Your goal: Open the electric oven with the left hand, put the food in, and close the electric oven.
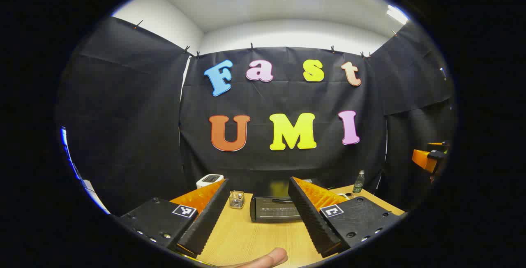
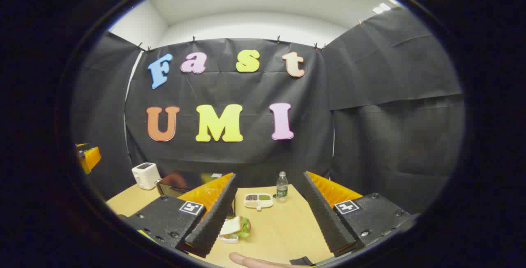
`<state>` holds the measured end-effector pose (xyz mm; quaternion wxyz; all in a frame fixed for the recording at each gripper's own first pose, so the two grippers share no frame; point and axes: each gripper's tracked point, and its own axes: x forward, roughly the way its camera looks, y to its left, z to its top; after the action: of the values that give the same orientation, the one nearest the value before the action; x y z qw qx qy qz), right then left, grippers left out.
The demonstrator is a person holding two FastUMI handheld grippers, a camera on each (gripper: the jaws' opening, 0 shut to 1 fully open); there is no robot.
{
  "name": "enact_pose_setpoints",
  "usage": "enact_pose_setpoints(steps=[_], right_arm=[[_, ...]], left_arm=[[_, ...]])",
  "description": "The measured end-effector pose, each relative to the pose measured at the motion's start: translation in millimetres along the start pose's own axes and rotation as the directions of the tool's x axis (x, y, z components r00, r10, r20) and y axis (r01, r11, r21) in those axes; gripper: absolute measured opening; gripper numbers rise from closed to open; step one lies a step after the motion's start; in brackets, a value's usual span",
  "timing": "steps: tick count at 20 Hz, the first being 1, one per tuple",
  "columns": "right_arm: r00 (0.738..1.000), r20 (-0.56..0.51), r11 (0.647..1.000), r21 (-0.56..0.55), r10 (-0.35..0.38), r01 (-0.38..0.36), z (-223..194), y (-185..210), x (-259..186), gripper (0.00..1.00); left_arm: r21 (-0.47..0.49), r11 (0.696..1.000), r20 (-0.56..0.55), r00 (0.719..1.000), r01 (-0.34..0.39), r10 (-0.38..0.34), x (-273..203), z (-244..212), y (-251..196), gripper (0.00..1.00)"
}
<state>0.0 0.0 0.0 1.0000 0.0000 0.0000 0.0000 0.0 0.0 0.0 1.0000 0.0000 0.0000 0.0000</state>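
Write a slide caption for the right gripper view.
Open right gripper hovers above the table, sandwich beside its finger.

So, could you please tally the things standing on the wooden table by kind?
Black electric oven: 1
White toaster: 1
Clear plastic bottle with green label: 1
White divided dish of seasonings: 1
Sandwich with lettuce on a small plate: 1
Small clear glass jar: 1
Total: 6
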Motion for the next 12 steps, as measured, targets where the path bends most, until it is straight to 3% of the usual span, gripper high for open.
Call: enact_pose_setpoints(steps=[1,12], right_arm=[[1.0,-0.001,1.0,-0.002,0.0,0.0,1,0,-1,1.0],[1.0,-0.002,1.0,0.014,0.001,-0.001,-4,-13,2,1.0]], left_arm=[[0.004,1.0,-0.001,1.0,0.003,-0.003,0,0,-1,0.94],[0.009,0.999,-0.027,0.998,0.053,-0.052,0,-10,-21,0.94]])
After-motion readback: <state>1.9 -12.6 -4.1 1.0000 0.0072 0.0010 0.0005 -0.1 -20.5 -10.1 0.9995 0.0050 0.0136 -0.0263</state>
